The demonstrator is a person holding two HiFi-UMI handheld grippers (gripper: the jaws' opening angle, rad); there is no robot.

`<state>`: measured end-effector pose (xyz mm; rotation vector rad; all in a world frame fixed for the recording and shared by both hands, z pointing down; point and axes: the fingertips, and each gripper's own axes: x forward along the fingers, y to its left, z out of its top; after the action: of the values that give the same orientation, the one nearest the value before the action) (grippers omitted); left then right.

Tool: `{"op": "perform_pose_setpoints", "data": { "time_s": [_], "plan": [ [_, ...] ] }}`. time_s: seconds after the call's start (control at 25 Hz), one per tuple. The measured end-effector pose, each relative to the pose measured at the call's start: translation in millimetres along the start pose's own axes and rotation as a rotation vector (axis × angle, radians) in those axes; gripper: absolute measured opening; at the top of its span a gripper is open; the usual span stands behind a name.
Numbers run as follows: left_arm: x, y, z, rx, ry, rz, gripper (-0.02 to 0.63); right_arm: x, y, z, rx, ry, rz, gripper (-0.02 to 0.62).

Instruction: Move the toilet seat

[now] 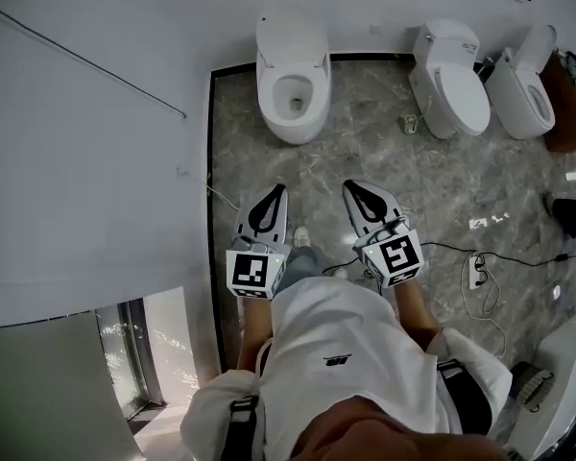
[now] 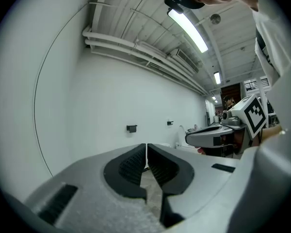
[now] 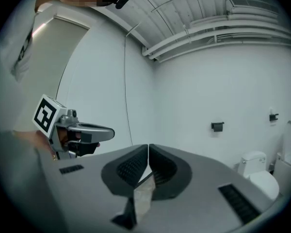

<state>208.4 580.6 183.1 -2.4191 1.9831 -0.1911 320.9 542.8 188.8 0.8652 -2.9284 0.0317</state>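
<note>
Three white toilets stand along the far wall in the head view. The left toilet (image 1: 293,75) shows its open bowl, the middle toilet (image 1: 451,80) has its lid down, and the right toilet (image 1: 523,89) is beside it. My left gripper (image 1: 273,194) and right gripper (image 1: 356,189) are held side by side over the marble floor, well short of the left toilet, both shut with nothing between the jaws. The left gripper view shows my left gripper (image 2: 146,147) facing a bare white wall. In the right gripper view, my right gripper (image 3: 148,147) has a toilet (image 3: 258,174) at its far right.
A white wall (image 1: 86,161) runs close along the left. A power strip (image 1: 476,269) and black cables lie on the floor to the right. A white fixture (image 1: 566,373) stands at the lower right, a wooden cabinet (image 1: 568,109) at the far right, and a dark shoe (image 1: 571,214) nearby.
</note>
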Motion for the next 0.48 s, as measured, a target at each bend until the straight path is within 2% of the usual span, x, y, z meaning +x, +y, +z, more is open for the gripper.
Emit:
{"op": "perform_pose_setpoints", "data": {
  "time_s": [0.48],
  "plan": [
    [45.9,55.3,-5.4,0.006,0.017,-0.048,0.034,72.6,-16.3,-2.2,0.005,0.043,-0.011,0.031]
  ]
}}
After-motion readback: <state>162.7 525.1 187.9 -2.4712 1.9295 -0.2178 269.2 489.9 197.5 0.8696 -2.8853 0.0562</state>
